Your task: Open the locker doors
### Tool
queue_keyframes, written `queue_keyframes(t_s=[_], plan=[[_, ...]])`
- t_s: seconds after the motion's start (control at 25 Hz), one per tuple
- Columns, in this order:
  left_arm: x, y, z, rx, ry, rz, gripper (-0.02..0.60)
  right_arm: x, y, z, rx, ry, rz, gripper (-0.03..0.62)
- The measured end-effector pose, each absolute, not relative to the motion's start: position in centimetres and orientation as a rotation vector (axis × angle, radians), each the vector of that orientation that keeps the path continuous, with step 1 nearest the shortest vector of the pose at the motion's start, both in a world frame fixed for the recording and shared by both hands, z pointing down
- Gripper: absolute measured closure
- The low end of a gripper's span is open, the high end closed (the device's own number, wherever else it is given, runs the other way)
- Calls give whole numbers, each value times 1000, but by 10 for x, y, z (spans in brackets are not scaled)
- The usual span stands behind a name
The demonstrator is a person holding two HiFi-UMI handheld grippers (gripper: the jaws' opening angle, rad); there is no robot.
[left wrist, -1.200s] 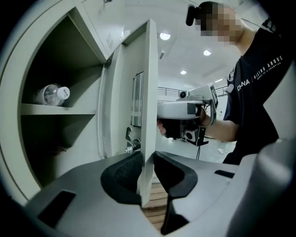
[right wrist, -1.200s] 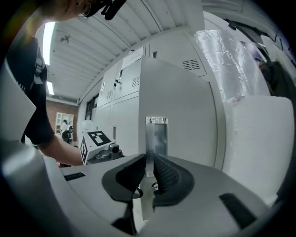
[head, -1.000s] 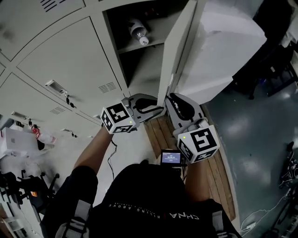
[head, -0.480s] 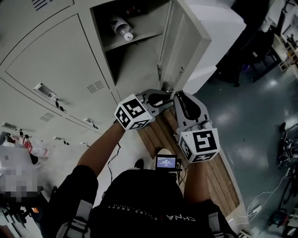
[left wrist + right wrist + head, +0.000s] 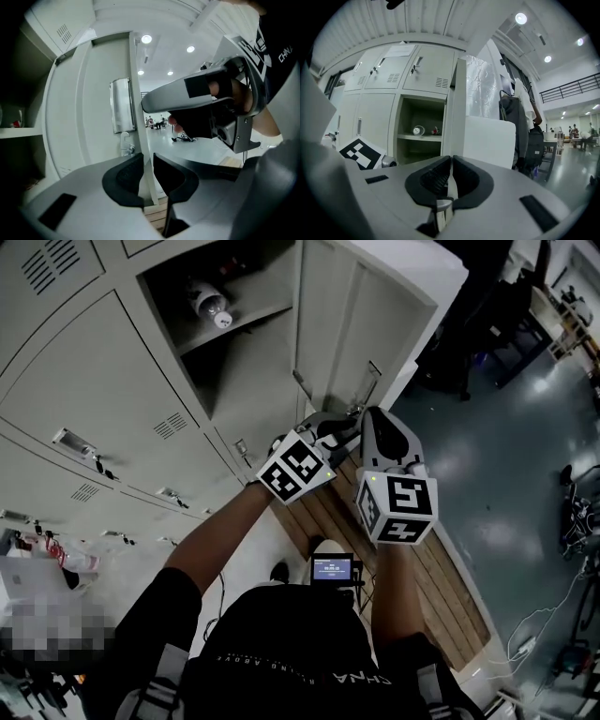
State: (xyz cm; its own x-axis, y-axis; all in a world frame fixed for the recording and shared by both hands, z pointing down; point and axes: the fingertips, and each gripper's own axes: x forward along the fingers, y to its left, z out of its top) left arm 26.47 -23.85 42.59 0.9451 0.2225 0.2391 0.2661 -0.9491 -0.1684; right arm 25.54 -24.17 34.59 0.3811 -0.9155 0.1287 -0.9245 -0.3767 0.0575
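Observation:
The grey locker door (image 5: 342,329) stands swung out from the open locker (image 5: 220,362), its inner face showing. My left gripper (image 5: 330,427) and right gripper (image 5: 367,420) sit side by side at the door's lower free edge. In the left gripper view the left gripper (image 5: 146,176) is shut on the thin door edge (image 5: 140,117), beside a metal latch plate (image 5: 121,105). In the right gripper view the right gripper (image 5: 451,180) is shut on the same door edge (image 5: 458,108). A clear bottle (image 5: 211,304) lies on the locker's shelf.
Closed locker doors (image 5: 94,381) with small handles fill the left. Wooden planks (image 5: 323,517) lie on the floor under the grippers. A white panel (image 5: 490,140) and a hanging dark backpack (image 5: 534,143) stand to the right of the door. A small screen (image 5: 336,568) sits at the person's waist.
The door has swung further open, so its inner face now shows. Both grippers moved along with its edge, staying close together on it.

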Motion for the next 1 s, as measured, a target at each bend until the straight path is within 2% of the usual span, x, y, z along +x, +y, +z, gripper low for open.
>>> queue_keyframes(t_s=[0.28, 1.0], plan=[[277, -241, 434, -2776, -221, -388, 523, 288, -237, 346, 2578, -1586, 116, 556], [295, -245, 430, -2922, -460, -306, 523, 355, -247, 364, 2570, -1607, 217, 556]])
